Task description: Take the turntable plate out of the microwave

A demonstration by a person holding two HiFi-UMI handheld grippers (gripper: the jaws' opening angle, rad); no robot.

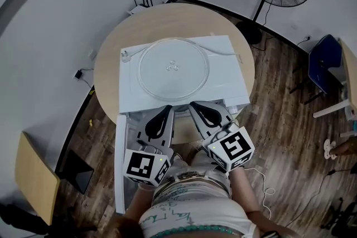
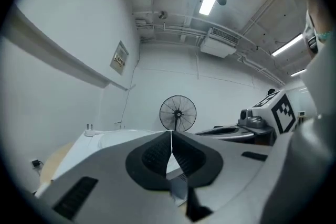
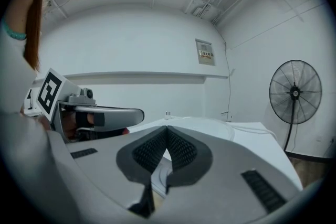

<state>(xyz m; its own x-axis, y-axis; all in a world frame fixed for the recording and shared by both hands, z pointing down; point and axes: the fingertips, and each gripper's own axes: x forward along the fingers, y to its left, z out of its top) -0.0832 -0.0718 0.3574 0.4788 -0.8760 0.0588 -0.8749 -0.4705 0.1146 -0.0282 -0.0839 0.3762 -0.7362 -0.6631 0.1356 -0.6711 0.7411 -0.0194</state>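
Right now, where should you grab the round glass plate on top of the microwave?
I'd pinch its thin rim at the near edge, coming level from the person's side. The glass plate lies flat on the microwave, too wide to span, and that edge sits closest to the left gripper and right gripper.

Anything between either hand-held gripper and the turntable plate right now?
Nothing visible does. The clear round glass turntable plate lies on top of the white microwave. The left hand-held gripper and right hand-held gripper, both shut, sit at its near edge; only bare top lies between. The white power cord runs along the plate's far side.
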